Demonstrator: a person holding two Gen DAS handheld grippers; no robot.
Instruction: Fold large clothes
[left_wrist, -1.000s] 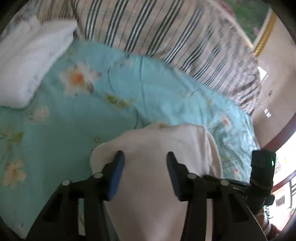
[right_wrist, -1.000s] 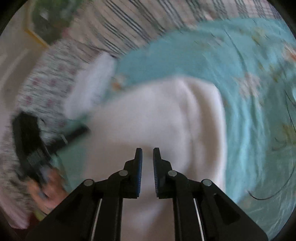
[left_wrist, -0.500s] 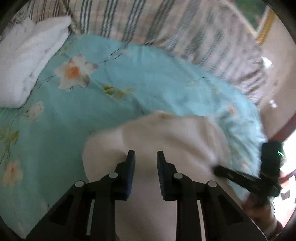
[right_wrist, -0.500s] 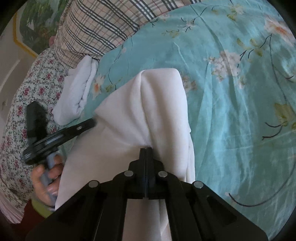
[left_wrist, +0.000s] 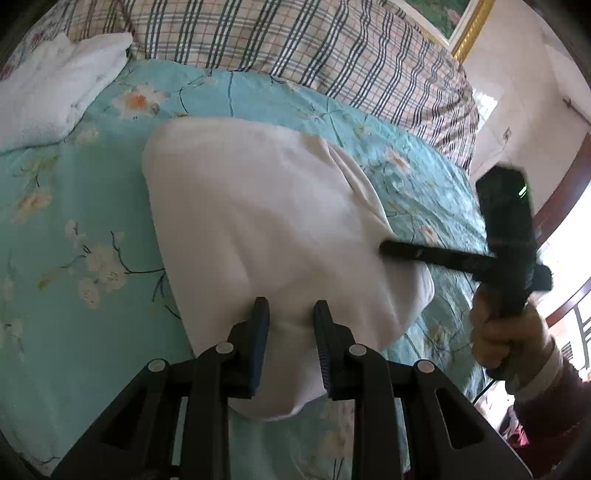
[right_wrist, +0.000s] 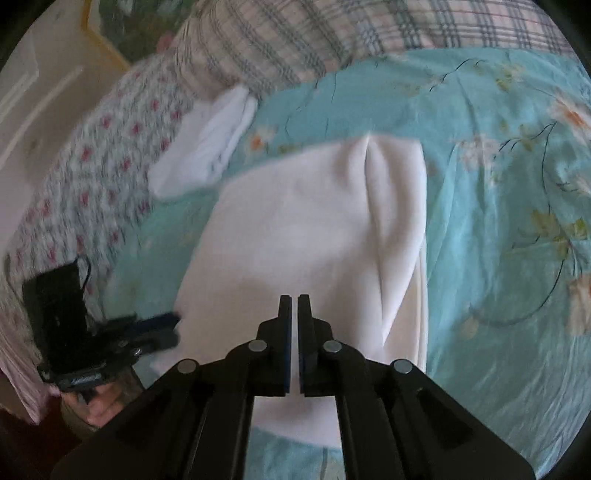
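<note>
A white garment (left_wrist: 266, 206) lies folded on a turquoise floral bedcover (left_wrist: 74, 221). My left gripper (left_wrist: 290, 317) is at its near edge, with a bunch of the fabric filling the narrow gap between the blue pads. In the right wrist view the garment (right_wrist: 314, 229) spreads ahead with a crease down its right side. There my right gripper (right_wrist: 294, 301) is shut, with only a sliver of white cloth showing between its fingers. From the left wrist view, the right gripper (left_wrist: 388, 249) bites the garment's right edge, held by a hand (left_wrist: 506, 339). The left gripper (right_wrist: 162, 325) meets the garment's left edge.
A plaid quilt (left_wrist: 314, 44) is piled along the head of the bed. A folded white cloth (left_wrist: 55, 85) lies at the far left of the bedcover. Pink-flowered fabric (right_wrist: 92, 166) runs along the left. A gold picture frame (left_wrist: 469, 29) hangs on the wall.
The left jaws have narrowed from wide apart onto the garment's edge. Both grippers have shifted across the bed, and the garment now reaches farther toward the plaid quilt and lies flatter.
</note>
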